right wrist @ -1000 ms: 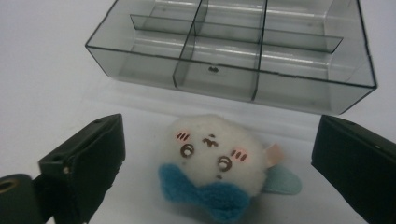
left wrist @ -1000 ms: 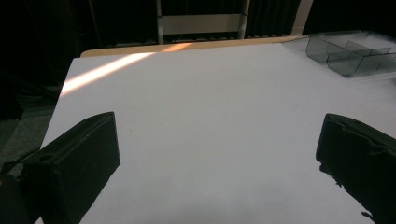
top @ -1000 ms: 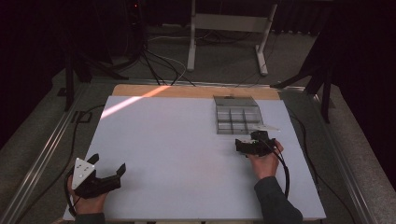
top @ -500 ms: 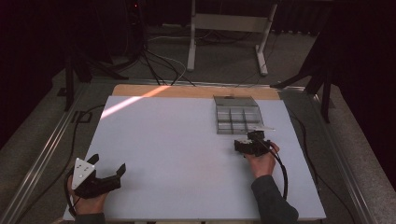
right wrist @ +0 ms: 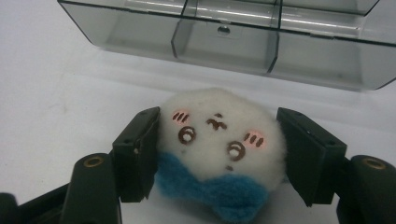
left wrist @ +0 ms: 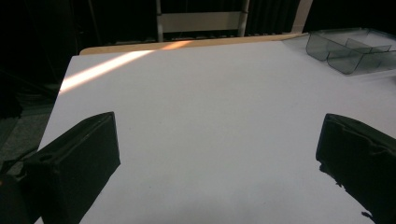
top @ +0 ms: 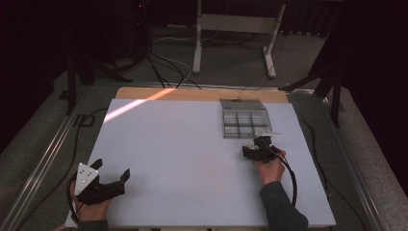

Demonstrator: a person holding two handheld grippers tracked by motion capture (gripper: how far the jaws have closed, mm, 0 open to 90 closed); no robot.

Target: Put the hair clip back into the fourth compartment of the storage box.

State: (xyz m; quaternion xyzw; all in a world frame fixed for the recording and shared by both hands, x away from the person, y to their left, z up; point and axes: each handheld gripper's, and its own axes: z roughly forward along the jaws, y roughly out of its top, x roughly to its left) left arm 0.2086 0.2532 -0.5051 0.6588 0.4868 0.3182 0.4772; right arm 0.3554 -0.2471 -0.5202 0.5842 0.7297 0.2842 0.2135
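Between the right tongs, one white plush toy with a blue lower part lies on the white surface, just before one grey compartment tray. Jaws have just been closing; both pads touch its sides, pinching it. Left tongs, well apart, stand spread, holding nothing.

right gripper jaws just closing, pads at both sides of thing; left gripper jaws wide apart.
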